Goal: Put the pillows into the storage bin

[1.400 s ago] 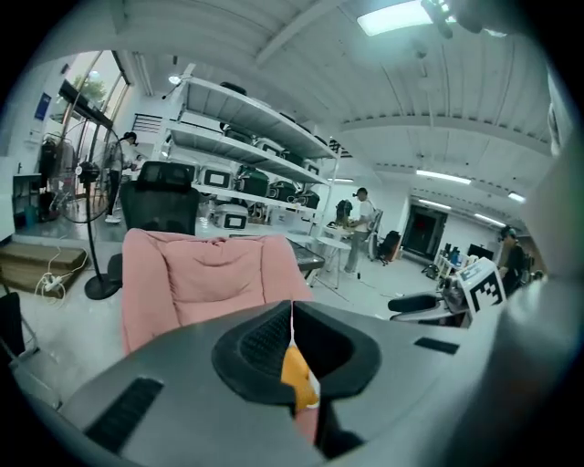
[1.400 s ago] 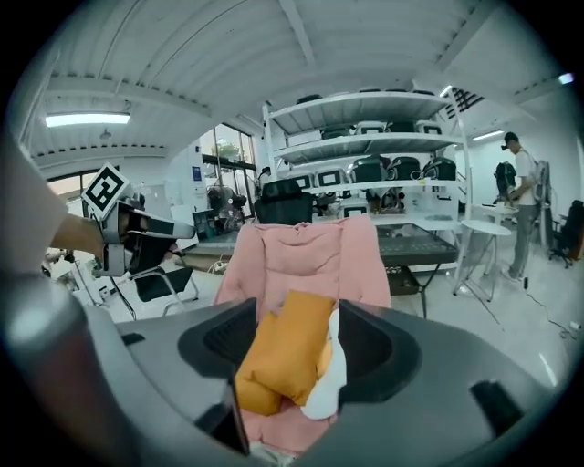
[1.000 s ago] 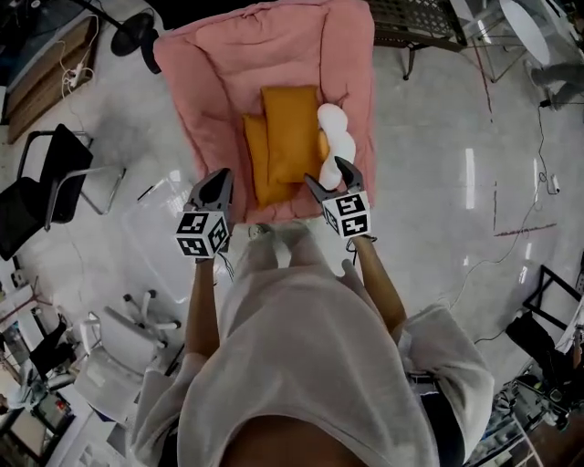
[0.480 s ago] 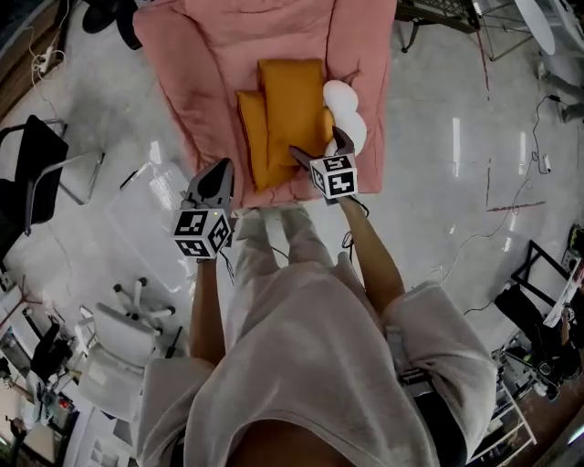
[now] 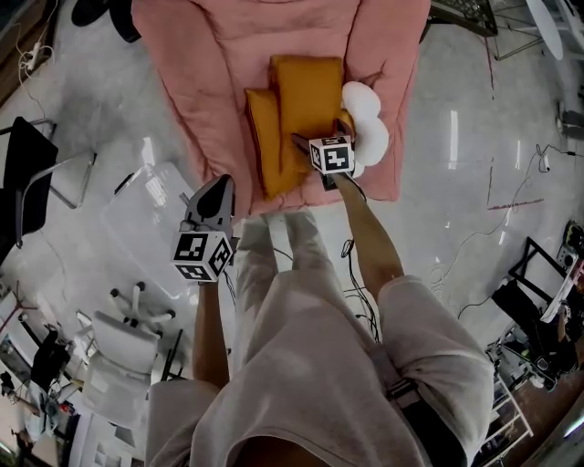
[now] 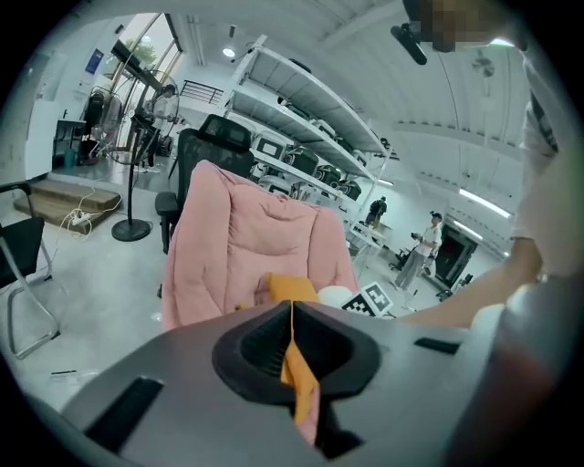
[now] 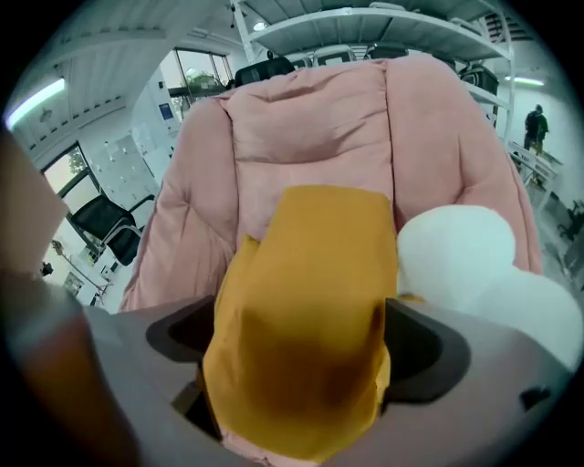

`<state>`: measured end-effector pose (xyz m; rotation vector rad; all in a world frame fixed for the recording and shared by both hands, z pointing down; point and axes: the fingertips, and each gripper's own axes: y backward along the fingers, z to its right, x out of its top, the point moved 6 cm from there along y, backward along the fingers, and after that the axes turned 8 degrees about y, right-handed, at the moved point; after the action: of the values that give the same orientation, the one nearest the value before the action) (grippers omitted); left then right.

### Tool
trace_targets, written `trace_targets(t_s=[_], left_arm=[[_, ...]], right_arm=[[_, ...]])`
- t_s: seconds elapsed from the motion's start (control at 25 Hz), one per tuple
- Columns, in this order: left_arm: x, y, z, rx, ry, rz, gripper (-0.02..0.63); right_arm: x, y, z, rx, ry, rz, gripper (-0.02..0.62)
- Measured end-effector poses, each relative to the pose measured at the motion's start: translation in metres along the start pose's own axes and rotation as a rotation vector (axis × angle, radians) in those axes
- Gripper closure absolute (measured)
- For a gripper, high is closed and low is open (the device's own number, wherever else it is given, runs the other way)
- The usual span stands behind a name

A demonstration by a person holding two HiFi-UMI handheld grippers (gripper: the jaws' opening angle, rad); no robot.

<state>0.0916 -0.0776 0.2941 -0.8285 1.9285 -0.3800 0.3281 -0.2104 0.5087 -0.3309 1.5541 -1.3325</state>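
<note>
Right gripper view: right gripper [image 7: 306, 354], jaws just opened wide, astride 1 orange pillow [image 7: 306, 264] on pink armchair [image 7: 301, 119] for grabbing; left gripper [image 6: 292, 308] closed, empty, idle.

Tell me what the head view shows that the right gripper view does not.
Only the head view: the clear storage bin on the floor, the left tongs, the person's body. Only the right gripper view: the orange pillow sits between the jaws of the right tongs, which have just been opening; shelves overhead. Both: the pink chair, the orange pillow, the white pillow.
</note>
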Motion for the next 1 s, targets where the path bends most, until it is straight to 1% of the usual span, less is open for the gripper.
trace_targets(t_s=[0.16,0.32,0.48,0.6,0.72,0.8,0.88,1.0], left_arm=[[-0.003,0.001,-0.014,0.003,0.0,-0.008,0.591],[-0.009,0.0,-0.022,0.003,0.009,-0.016,0.591],[-0.018,0.0,-0.023,0.0,0.019,-0.023,0.591],[-0.02,0.002,-0.02,-0.007,0.026,-0.015,0.591],[-0.022,0.007,-0.018,-0.008,0.028,-0.002,0.591],[-0.022,0.01,-0.018,-0.003,0.03,0.01,0.591],[-0.022,0.013,-0.018,0.004,0.032,0.028,0.591],[-0.022,0.022,-0.023,0.023,0.037,0.054,0.591]], right_arm=[[-0.013,-0.034,0.009,-0.05,-0.024,-0.056,0.019],[-0.015,-0.05,0.014,-0.044,-0.017,-0.061,0.018],[-0.012,-0.053,0.015,-0.055,-0.005,-0.099,0.026],[-0.012,-0.049,0.012,-0.043,0.008,-0.107,0.13],[-0.009,-0.034,0.01,-0.034,0.017,-0.104,0.205],[-0.007,-0.026,0.01,-0.021,0.017,-0.091,0.227],[-0.006,-0.017,0.01,-0.015,0.026,-0.069,0.235],[-0.001,0.006,-0.002,-0.008,0.083,-0.002,0.236]])
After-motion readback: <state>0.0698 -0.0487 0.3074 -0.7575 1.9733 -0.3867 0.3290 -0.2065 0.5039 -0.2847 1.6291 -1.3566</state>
